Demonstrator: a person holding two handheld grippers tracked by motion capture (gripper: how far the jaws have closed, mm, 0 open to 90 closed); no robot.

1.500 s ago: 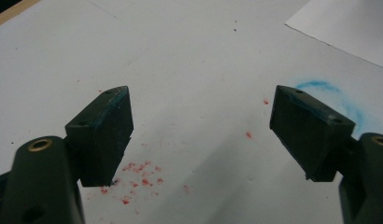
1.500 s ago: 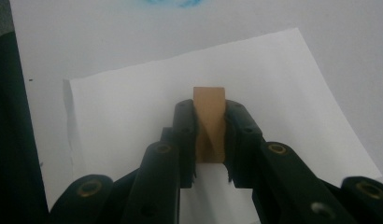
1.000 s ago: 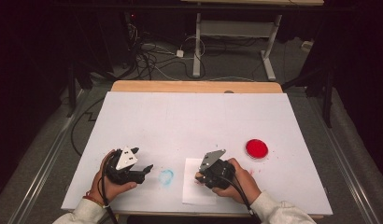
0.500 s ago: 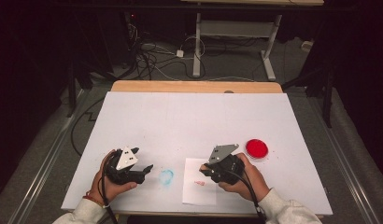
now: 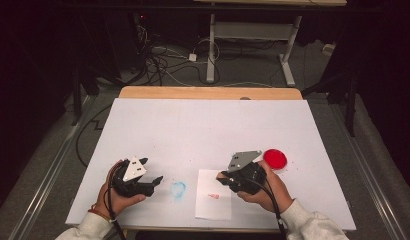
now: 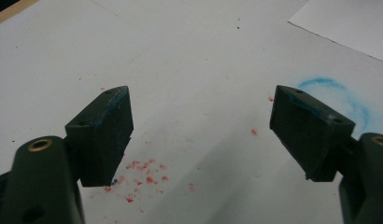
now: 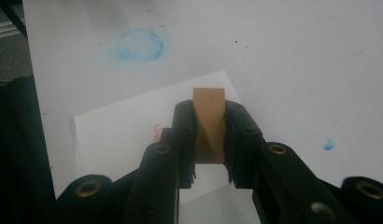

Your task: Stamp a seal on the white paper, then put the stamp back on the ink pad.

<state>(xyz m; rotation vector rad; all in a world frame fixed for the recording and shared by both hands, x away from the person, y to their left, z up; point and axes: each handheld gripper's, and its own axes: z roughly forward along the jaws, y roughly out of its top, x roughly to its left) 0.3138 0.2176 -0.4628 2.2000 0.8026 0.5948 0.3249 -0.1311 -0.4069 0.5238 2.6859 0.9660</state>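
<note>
Right gripper (image 7: pixel 209 140) fingers are clamped on a small tan block (image 7: pixel 209 116), prob a wooden stamp, stiff & light, best gripped on its flat sides. It's over the paper sheet (image 5: pixel 213 200) on the worktop (image 5: pixel 203 130), near the red dish (image 5: pixel 275 158). Left gripper (image 6: pixel 201 135) fingers wide apart, empty, resting low w/ hand (image 5: pixel 115 192) palm-down.

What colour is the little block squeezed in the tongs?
Light brown, like wood or cardboard. The block shows best in the right gripper view, between the right tongs.
</note>
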